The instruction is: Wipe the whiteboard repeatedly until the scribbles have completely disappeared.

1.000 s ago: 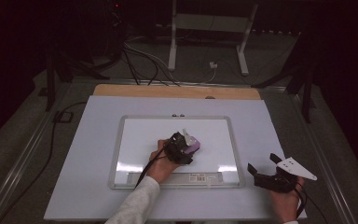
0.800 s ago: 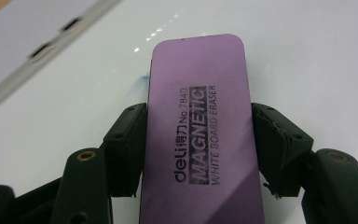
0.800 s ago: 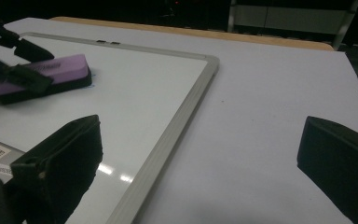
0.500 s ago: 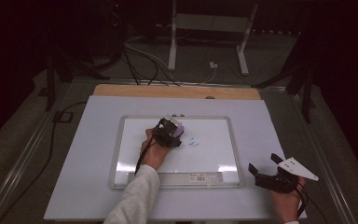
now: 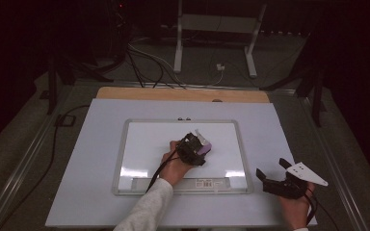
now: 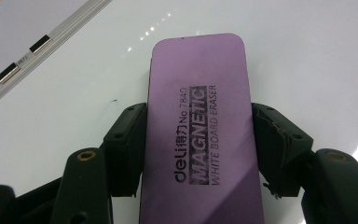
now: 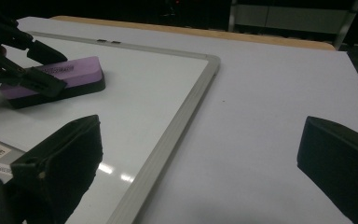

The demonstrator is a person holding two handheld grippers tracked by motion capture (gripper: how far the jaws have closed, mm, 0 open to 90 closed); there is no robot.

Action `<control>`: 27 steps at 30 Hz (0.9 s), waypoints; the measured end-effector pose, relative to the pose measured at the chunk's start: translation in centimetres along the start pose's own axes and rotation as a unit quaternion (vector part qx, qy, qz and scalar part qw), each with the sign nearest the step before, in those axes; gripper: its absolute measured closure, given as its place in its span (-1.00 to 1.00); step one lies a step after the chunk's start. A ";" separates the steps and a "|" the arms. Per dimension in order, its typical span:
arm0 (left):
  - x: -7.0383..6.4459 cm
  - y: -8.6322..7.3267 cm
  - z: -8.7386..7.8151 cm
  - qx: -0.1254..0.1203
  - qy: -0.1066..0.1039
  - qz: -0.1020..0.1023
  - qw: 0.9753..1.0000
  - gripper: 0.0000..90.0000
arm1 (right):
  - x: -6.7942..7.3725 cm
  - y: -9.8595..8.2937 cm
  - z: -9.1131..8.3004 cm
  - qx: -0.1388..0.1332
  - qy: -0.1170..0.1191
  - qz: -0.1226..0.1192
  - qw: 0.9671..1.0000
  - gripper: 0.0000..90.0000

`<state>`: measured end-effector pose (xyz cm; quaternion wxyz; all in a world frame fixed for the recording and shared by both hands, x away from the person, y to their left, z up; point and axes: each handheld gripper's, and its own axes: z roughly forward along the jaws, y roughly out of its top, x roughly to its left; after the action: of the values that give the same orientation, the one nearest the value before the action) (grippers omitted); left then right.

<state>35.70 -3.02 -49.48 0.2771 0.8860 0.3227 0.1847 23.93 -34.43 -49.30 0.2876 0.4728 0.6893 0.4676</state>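
Left gripper (image 5: 200, 149) swept eraser (image 6: 198, 135) rightward on whiteboard (image 5: 144, 144), clamped | right gripper (image 5: 274, 175) wide open, empty

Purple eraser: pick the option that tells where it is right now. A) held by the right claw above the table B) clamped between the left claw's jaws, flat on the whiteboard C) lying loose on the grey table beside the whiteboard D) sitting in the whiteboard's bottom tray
B: the left claw has a jaw pressed against each long side of the purple eraser, which lies flat on the whiteboard; the right claw is open over the table.
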 end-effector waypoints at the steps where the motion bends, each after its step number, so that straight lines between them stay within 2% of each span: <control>1: 0.2 0.0 0.0 0.001 0.005 -0.002 1.000 -0.08 | 0.0 0.0 0.0 0.000 0.000 0.000 1.000 -0.99; 6: 2.5 -0.3 0.3 0.011 0.046 -0.032 0.998 -0.08 | -0.1 0.0 -0.1 -0.001 -0.001 0.002 1.000 -0.99; 9: 4.4 -0.8 0.3 0.021 0.072 -0.058 0.996 -0.08 | -0.2 0.0 -0.2 -0.002 -0.002 0.002 1.000 -0.99; 12: 6.1 -1.4 0.2 0.027 0.093 -0.086 0.992 -0.08 | -0.2 0.0 -0.2 -0.002 -0.002 0.002 1.000 -0.99; 14: 6.8 -1.6 0.2 0.029 0.094 -0.102 0.990 -0.08 | -0.2 0.0 -0.2 -0.001 -0.002 0.003 1.000 -0.99; 17: 6.7 -1.5 0.2 0.031 0.098 -0.100 0.990 -0.08 | -0.1 0.0 -0.1 0.000 -0.001 0.002 1.000 -0.99; 21: 6.2 -1.2 0.3 0.027 0.083 -0.093 0.992 -0.08 | 0.0 0.0 -0.1 0.000 -0.001 0.000 1.000 -0.99; 24: 5.2 -0.8 0.5 0.022 0.070 -0.082 0.994 -0.08 | 0.0 0.0 0.0 0.000 0.000 0.000 1.000 -0.99; 27: 3.4 -0.2 0.6 0.014 0.052 -0.057 0.997 -0.08 | 0.0 0.0 0.0 0.001 0.000 -0.001 1.000 -0.99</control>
<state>38.34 -0.78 -49.58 0.2575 0.8591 0.3895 0.2097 23.91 -34.45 -49.32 0.2876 0.4729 0.6899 0.4665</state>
